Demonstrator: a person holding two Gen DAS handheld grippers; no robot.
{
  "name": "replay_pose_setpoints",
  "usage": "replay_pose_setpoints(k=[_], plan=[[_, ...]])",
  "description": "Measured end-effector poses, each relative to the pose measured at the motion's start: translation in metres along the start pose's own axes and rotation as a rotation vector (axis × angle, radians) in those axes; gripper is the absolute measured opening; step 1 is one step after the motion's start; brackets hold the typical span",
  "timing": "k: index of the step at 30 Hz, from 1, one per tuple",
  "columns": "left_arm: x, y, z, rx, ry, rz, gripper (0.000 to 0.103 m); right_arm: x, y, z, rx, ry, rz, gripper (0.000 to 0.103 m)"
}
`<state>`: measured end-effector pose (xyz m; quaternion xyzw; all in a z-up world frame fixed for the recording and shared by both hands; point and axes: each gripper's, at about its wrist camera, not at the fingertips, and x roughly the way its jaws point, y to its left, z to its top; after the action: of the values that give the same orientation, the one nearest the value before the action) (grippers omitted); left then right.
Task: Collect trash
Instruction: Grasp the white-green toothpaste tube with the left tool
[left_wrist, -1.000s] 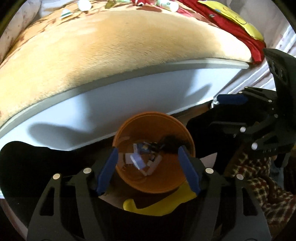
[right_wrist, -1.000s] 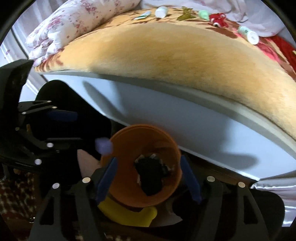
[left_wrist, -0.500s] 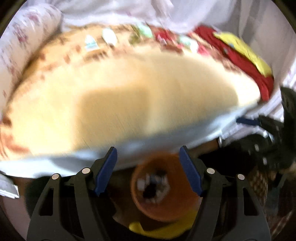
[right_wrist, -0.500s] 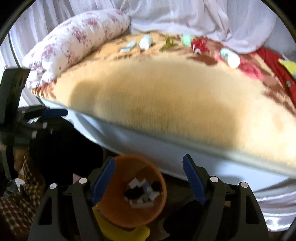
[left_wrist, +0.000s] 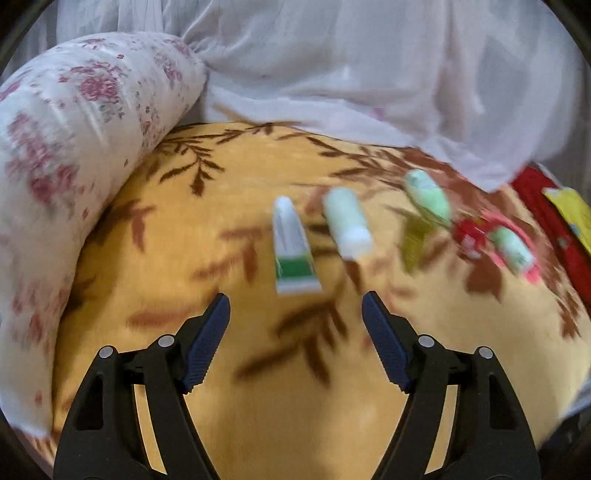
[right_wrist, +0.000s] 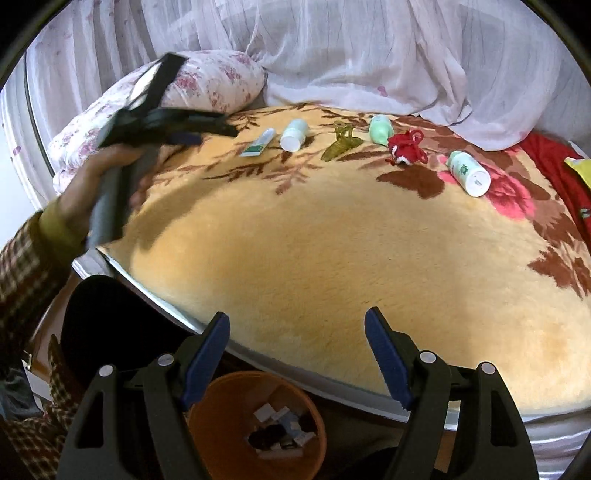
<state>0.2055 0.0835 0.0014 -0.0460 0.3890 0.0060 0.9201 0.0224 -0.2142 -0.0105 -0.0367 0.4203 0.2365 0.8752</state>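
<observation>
Left hand-held gripper (left_wrist: 295, 317): jaws opening, nothing between the pads. It hangs over the bed's yellow blanket (left_wrist: 258, 406), pointed at the small tube (left_wrist: 293, 251) with the green band, which lies flat just ahead of the fingertips. The left wrist view is blurred, so you cannot judge the gap to the tube finely.

Right hand-held gripper (right_wrist: 297, 339): jaws wide apart, empty, hovering over the near edge of the bed, with the orange bin (right_wrist: 258, 424) on the floor just below it, already holding scraps.

Other items lie in a row toward the far side of the blanket: white-capped bottle (right_wrist: 294, 134), olive hair clip (right_wrist: 341, 142), pale green bottle (right_wrist: 380, 129), red knitted toy (right_wrist: 404, 147), second bottle (right_wrist: 467, 173).

Step in hand, as judged: reach for the tube with the left gripper.
- Straddle the tube across its width, one pad each side.
- Go low; the plush pile may hide its edges.
- Close near the middle; a grip at the flat crimped end would likely let it pivot.
- Lift clear before swinging toward the bin.
- Decide which items are trash; clip and toy may not be.
</observation>
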Motion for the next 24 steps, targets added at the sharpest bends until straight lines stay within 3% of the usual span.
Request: replay_pose_setpoints(k=[5, 10, 11, 13, 14, 19, 24], plan=[[0.049, 0.000, 0.025, -0.021, 0.034, 0.086, 0.072, 0.006, -0.011, 0.005, 0.015, 0.003, -0.005, 0.074], [0.084, -0.001, 0.037, -0.020, 0.076, 0.123, 0.069, 0.015, -0.017, 0.009, 0.020, 0.012, -0.006, 0.074], [0.090, -0.001, 0.039, -0.021, 0.088, 0.121, 0.064, 0.017, -0.017, 0.011, 0.019, 0.013, -0.007, 0.074], [0.102, 0.003, 0.040, -0.036, 0.118, 0.082, 0.037, 0.019, -0.016, 0.016, 0.014, 0.008, -0.008, 0.074], [0.104, 0.006, 0.041, -0.050, 0.124, 0.071, 0.033, 0.020, -0.016, 0.018, 0.010, 0.004, -0.007, 0.074], [0.074, 0.012, 0.030, -0.054, 0.056, 0.055, 0.032, 0.024, -0.006, 0.048, -0.042, -0.032, 0.000, 0.074], [0.015, 0.019, 0.006, -0.033, -0.028, 0.036, 0.032, 0.046, 0.015, 0.115, -0.106, -0.099, 0.053, 0.074]])
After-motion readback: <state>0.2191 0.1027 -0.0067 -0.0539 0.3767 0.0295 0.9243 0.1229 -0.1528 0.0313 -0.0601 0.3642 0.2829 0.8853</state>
